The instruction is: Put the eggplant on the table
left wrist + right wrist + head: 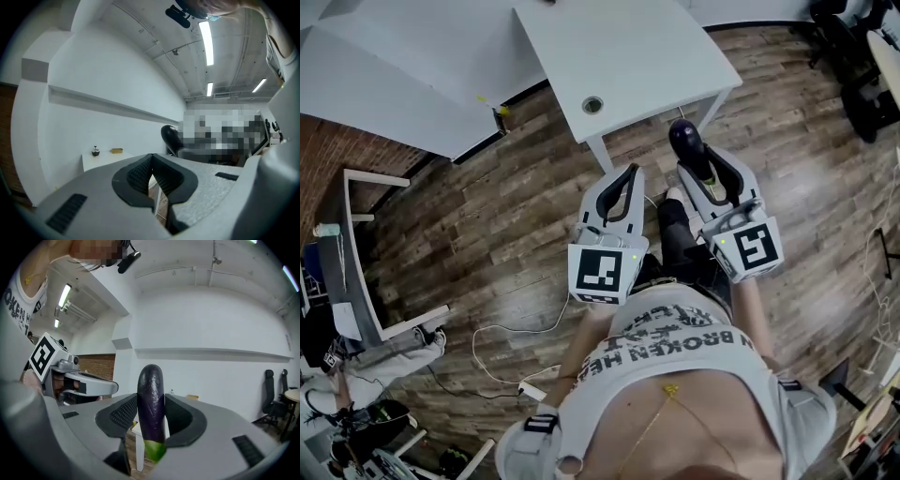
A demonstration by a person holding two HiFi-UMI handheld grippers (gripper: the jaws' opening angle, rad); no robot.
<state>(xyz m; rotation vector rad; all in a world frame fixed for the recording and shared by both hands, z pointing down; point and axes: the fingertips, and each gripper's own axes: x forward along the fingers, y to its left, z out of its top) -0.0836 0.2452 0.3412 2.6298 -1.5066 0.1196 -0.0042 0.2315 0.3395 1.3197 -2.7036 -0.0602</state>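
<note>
A dark purple eggplant [151, 406] with a green stem end stands upright between the jaws of my right gripper [151, 420], which is shut on it. In the head view the eggplant [685, 139] sticks out past the right gripper [698, 164], just short of the white table [628, 52]'s near edge. My left gripper [620, 192] is beside it, jaws closed with nothing between them; the left gripper view shows its pads [140, 176] meeting. The eggplant's tip [169, 137] shows at the right in that view.
The white table has a round cable hole [592, 105] near its front and a leg [598, 155] in front of the left gripper. A far table holds a small round object [95, 151] and a yellow box [116, 150]. Wood floor, cable [511, 352], office chairs [853, 66] at right.
</note>
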